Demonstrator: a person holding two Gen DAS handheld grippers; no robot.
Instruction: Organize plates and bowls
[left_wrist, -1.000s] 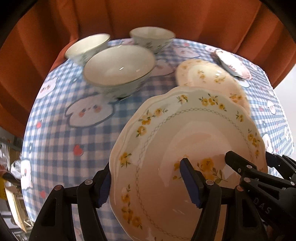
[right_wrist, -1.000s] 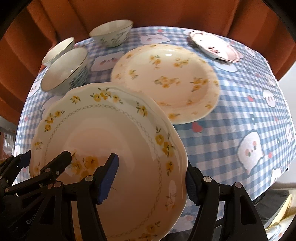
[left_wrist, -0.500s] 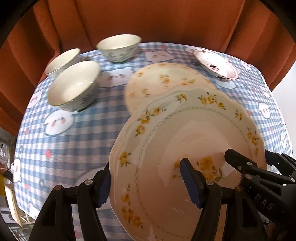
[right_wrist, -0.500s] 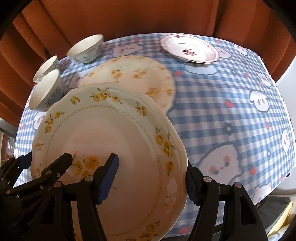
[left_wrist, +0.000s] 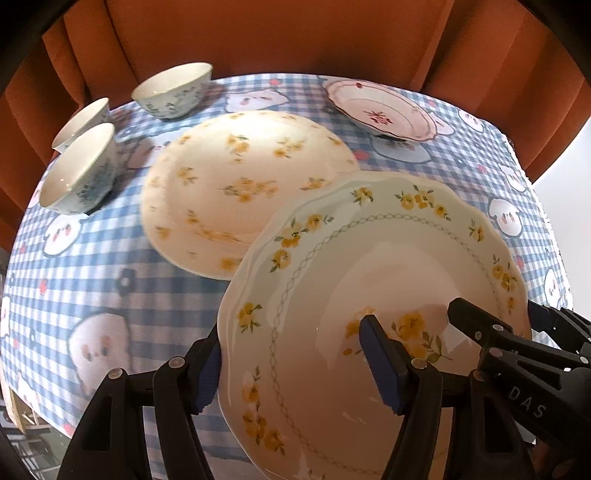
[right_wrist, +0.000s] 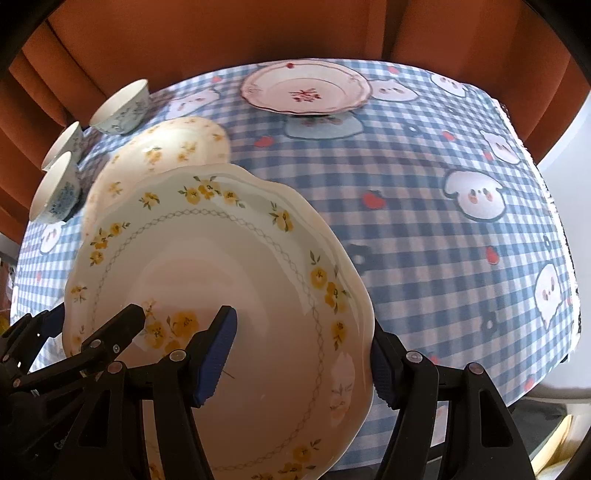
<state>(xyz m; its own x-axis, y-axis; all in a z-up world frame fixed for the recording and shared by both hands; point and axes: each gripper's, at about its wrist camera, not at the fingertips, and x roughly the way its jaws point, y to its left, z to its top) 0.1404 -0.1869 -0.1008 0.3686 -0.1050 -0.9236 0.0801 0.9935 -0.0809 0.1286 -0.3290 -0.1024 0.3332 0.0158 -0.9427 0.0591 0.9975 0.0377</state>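
Scalloped plate, glossy cream ceramic with yellow flower border, fills the lower frame, lifted over the bench. My left fingers clamp its left rim; my right fingers clamp its right rim. Beneath, upper left: matte yellow-floral plate. Far left: three blue-patterned bowls. Upper right: pink-rimmed plate. Checked blue cloth, rust curtain behind.

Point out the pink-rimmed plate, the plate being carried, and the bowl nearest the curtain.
Pink-rimmed plate (right_wrist: 304, 90): right wrist view, its centre motif.
Carried plate (left_wrist: 388, 266): left wrist view, its well.
Farthest bowl (left_wrist: 171, 88): left wrist view, its inside.
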